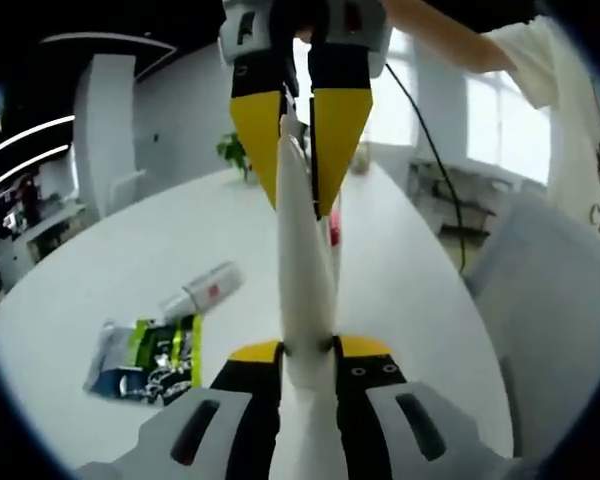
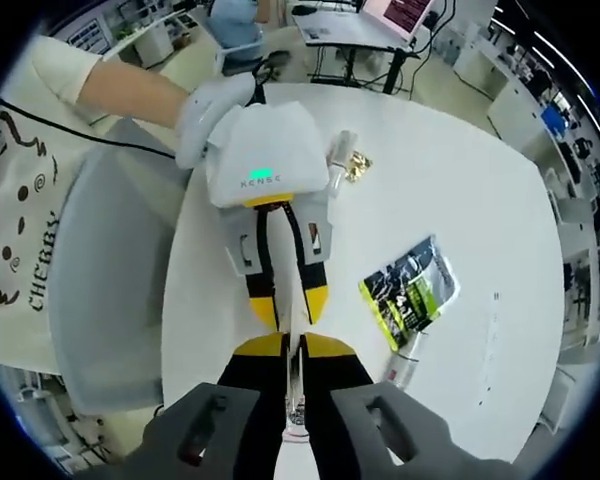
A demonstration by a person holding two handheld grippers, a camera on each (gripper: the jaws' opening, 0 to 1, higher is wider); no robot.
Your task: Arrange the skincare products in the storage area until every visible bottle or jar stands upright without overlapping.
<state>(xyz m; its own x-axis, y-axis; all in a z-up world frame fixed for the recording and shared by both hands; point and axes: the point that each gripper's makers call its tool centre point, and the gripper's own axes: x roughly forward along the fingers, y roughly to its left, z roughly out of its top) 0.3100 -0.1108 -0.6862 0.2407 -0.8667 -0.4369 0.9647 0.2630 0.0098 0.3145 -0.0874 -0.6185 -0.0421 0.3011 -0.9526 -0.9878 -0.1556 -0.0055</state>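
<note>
White tube [image 1: 306,270] held lengthwise between both grippers' jaws, seemingly level

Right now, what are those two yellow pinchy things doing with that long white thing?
A person is holding a tool in each hand, and both tools pinch the same long white tube from opposite ends, up above the round white table. The left tool grips one end and the right tool grips the other. On the table lie a green and black packet and a small white bottle on its side.
</note>
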